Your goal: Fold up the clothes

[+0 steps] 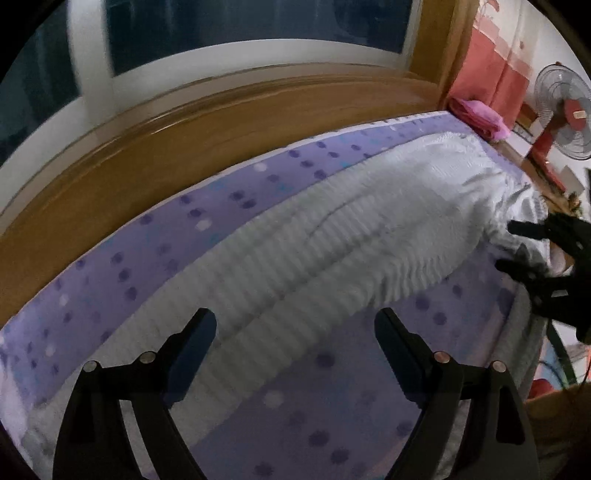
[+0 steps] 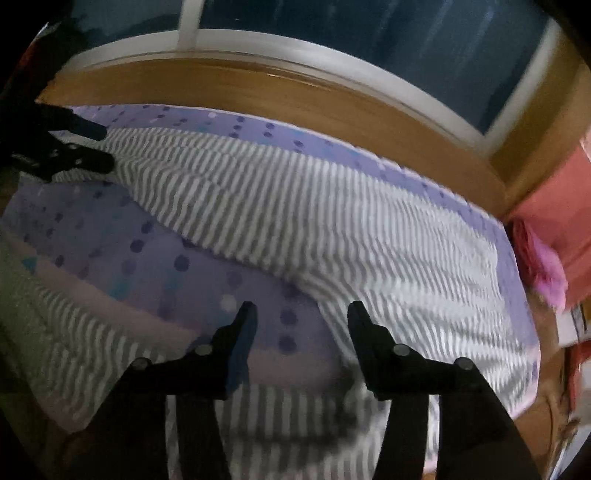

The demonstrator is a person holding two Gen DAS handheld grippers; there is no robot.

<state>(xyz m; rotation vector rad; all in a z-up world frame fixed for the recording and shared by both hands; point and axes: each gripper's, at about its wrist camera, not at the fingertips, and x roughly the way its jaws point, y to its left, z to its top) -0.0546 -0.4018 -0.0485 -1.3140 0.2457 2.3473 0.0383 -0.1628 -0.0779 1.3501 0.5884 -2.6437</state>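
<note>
Striped garment [image 2: 332, 229] spread on dotted purple bedsheet [image 1: 110, 266].
Left claw [image 1: 295, 325] wide apart, empty; right claw [image 2: 301, 314] apart, empty, garment edge at 12 o'clock.

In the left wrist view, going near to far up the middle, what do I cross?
Left claw → striped garment → dotted purple bedsheet → wooden ledge → window.

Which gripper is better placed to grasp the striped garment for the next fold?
Probably the right gripper: its open jaws hang right over the striped garment edge. The left gripper is open too, with only a narrow strip of cloth between its fingers.
</note>
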